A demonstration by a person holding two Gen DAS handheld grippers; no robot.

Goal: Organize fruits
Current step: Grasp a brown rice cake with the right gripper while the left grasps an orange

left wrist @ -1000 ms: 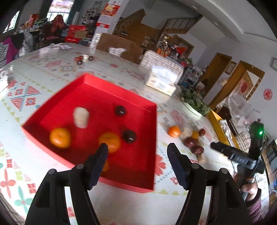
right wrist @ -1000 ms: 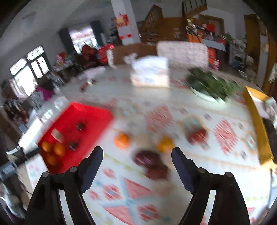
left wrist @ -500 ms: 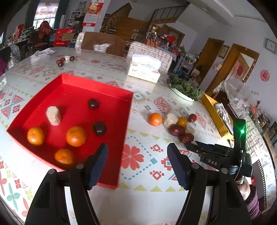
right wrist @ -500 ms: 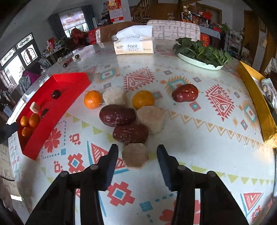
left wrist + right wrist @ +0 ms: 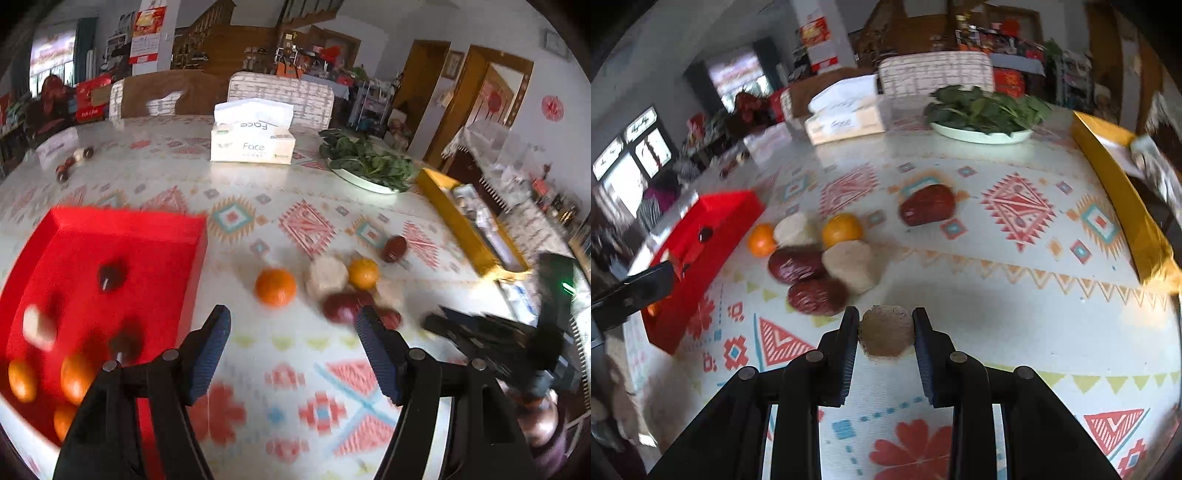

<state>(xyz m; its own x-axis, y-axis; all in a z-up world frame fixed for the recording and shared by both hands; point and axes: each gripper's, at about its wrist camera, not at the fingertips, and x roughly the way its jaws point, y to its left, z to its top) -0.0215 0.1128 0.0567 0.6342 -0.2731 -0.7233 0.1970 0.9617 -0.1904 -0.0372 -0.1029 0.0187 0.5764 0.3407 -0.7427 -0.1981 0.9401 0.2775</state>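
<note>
Right gripper (image 5: 885, 329) is pinching a brown cake-like piece (image 5: 885, 335), jaws having just been closing, pads now pressing both its sides, just above the patterned surface (image 5: 1015, 266). Left gripper (image 5: 293, 334) is hanging half-open, nothing between its jaws. Loose pile is sitting just beyond the held piece: 2 dark red dates (image 5: 796, 264) touching, a pale cake (image 5: 851, 266), another pale piece (image 5: 796, 229), 2 oranges (image 5: 842, 230); 1 red date (image 5: 927, 205) lying apart. Red tray (image 5: 122, 236) to the left is holding 3 oranges (image 5: 75, 377), 2 dark fruits (image 5: 109, 277) and 1 pale piece (image 5: 38, 326). Tissue box (image 5: 253, 142), plate of greens (image 5: 364, 164) and yellow tray (image 5: 465, 225) are sitting further back.
</note>
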